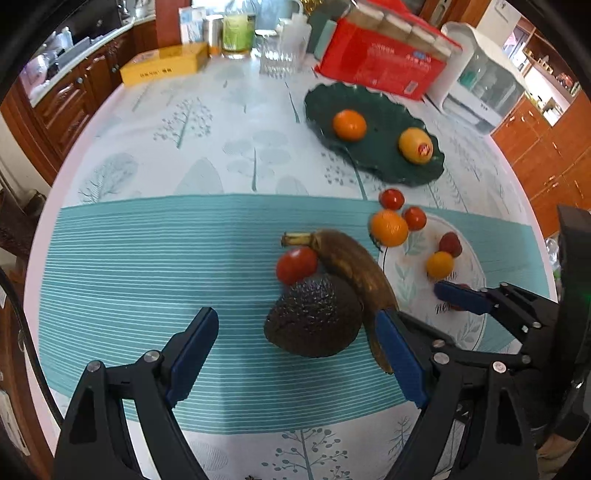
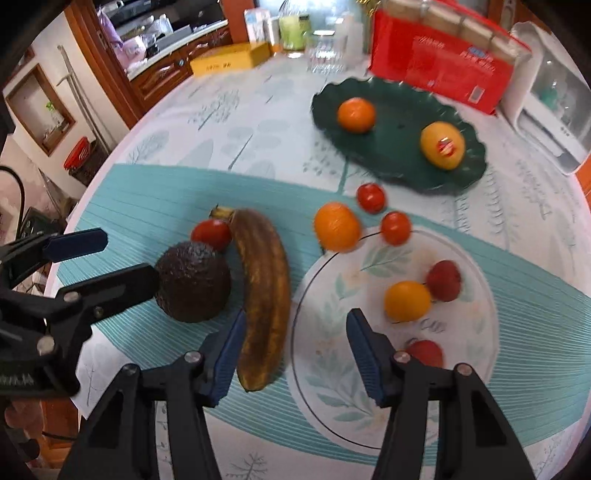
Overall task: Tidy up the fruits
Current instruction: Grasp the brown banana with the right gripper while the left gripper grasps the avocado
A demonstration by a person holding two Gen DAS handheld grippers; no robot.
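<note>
A dark avocado (image 1: 314, 321) (image 2: 192, 282), a brown overripe banana (image 1: 354, 273) (image 2: 264, 295) and a red tomato (image 1: 296, 264) (image 2: 211, 233) lie together on the teal mat. My left gripper (image 1: 295, 354) is open around the avocado. My right gripper (image 2: 293, 354) is open and empty, its left finger beside the banana, over the pale floral plate (image 2: 332, 391). That plate holds a small orange fruit (image 2: 406, 301) and two red fruits. An orange (image 2: 337, 226) and two tomatoes lie near its rim. A dark green plate (image 2: 391, 155) holds an orange (image 2: 356, 114) and a stickered yellow fruit (image 2: 442, 144).
At the table's far edge stand a red box (image 1: 380, 62), a yellow box (image 1: 162, 68), glasses and bottles (image 1: 236, 35), and a white appliance (image 1: 480, 81). Wooden cabinets surround the round table.
</note>
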